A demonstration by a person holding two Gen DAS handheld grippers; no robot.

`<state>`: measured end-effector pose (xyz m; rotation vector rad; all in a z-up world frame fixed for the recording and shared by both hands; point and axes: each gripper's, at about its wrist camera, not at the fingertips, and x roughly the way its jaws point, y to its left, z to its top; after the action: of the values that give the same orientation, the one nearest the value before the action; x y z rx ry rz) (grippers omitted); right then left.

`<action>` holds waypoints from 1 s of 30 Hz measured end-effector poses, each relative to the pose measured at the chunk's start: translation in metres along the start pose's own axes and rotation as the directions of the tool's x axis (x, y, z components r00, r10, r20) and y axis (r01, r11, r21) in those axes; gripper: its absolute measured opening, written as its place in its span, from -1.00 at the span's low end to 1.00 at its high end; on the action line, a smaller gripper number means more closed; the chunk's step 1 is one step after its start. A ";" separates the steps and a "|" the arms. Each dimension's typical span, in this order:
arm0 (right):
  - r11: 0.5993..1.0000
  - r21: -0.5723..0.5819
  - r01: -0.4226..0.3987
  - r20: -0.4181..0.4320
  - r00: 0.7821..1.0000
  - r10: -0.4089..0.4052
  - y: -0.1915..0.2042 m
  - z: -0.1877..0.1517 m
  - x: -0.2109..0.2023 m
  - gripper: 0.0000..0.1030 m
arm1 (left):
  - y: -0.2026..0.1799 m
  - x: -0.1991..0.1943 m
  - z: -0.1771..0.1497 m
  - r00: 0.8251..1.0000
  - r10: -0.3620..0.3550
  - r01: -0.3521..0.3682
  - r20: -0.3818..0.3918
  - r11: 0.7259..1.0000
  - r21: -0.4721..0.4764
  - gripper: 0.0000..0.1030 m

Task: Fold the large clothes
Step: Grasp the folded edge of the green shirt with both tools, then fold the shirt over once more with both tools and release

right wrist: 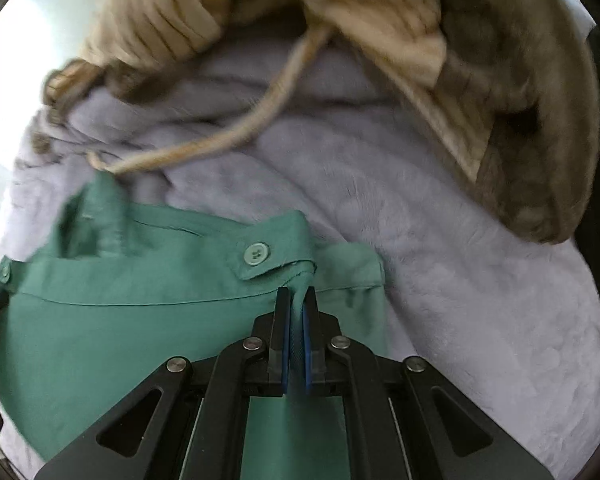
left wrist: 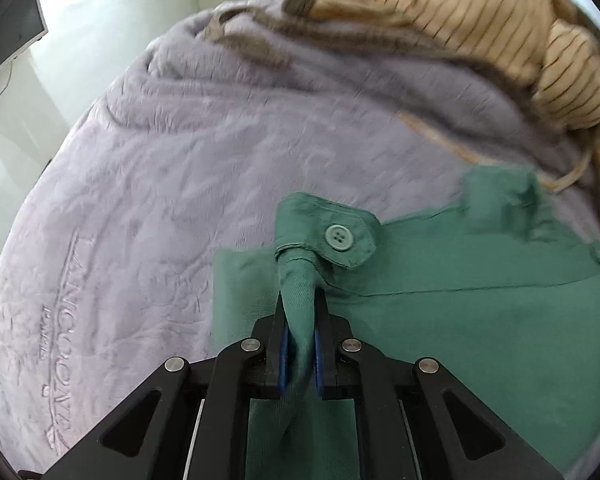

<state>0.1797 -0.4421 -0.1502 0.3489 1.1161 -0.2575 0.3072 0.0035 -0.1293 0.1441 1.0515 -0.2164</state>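
A green garment (left wrist: 480,312) lies on a lavender plush blanket (left wrist: 140,208). It has buttoned shoulder tabs. In the left wrist view my left gripper (left wrist: 300,300) is shut on a bunched fold of the green cloth just below one tab and its button (left wrist: 339,237). In the right wrist view my right gripper (right wrist: 296,296) is shut on the green garment (right wrist: 120,328) beside the other tab's button (right wrist: 256,254). The garment's collar (right wrist: 96,216) stands up at the far side. Cloth hangs down between both pairs of blue pads.
A tan striped garment (left wrist: 480,36) with brown fleece lining is heaped at the blanket's far edge; its cord (right wrist: 228,140) trails toward the green collar. A dark monitor (left wrist: 8,36) stands at the far left. The blanket (right wrist: 460,280) spreads bare to the right.
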 end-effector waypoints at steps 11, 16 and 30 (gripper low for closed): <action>0.995 0.092 -0.036 0.016 0.999 0.035 -0.022 -0.026 -0.058 -0.60 | 0.054 -0.048 -0.013 0.996 0.080 -0.077 0.024 0.992 -0.102 0.38; 0.983 0.043 -0.176 0.013 0.984 0.175 0.004 -0.070 -0.095 -0.60 | 0.048 -0.088 -0.046 0.999 0.026 -0.025 0.027 0.999 -0.044 0.38; 0.963 0.269 -0.012 -0.118 0.992 0.045 -0.080 -0.152 -0.059 -0.72 | 0.070 -0.051 -0.135 0.988 -0.019 0.005 -0.156 0.996 -0.088 0.64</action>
<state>-0.0005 -0.4530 -0.1680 0.6283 1.1991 -0.3673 0.1860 0.1067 -0.1495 0.0761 1.2167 -0.1716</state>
